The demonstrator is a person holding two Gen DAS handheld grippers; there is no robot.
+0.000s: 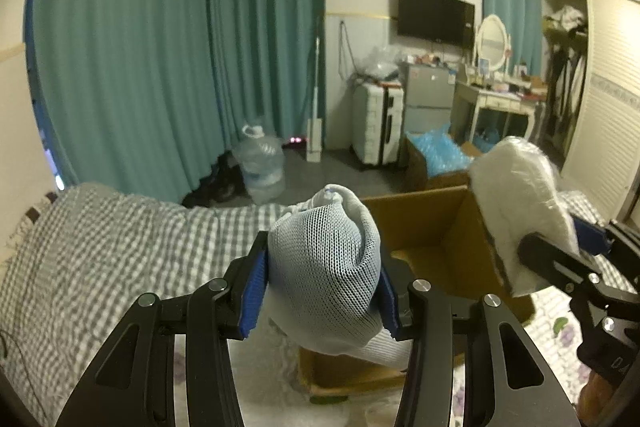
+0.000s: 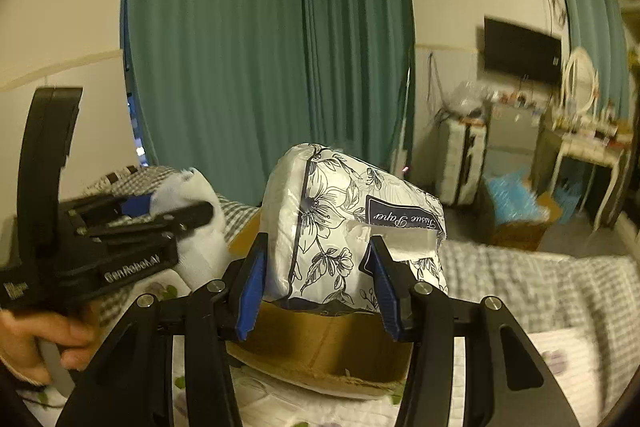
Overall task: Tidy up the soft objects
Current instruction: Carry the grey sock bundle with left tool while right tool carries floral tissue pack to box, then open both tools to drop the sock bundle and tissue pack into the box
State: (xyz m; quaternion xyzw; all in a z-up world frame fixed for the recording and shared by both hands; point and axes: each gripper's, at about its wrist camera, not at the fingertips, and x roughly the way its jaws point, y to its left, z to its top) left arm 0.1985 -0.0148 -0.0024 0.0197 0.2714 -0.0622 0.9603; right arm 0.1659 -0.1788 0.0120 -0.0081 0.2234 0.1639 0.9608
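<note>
My left gripper is shut on a rolled white mesh sock bundle, held just above the near edge of an open cardboard box on the bed. My right gripper is shut on a soft tissue paper pack with a dark floral print, also over the cardboard box. In the left wrist view the tissue pack and the right gripper hang over the box's right side. In the right wrist view the left gripper with the sock bundle shows at the left, with a hand on its handle.
A grey checked blanket covers the bed around the box. Beyond the bed stand teal curtains, a water jug, a white suitcase, a second carton of blue packets and a dressing table.
</note>
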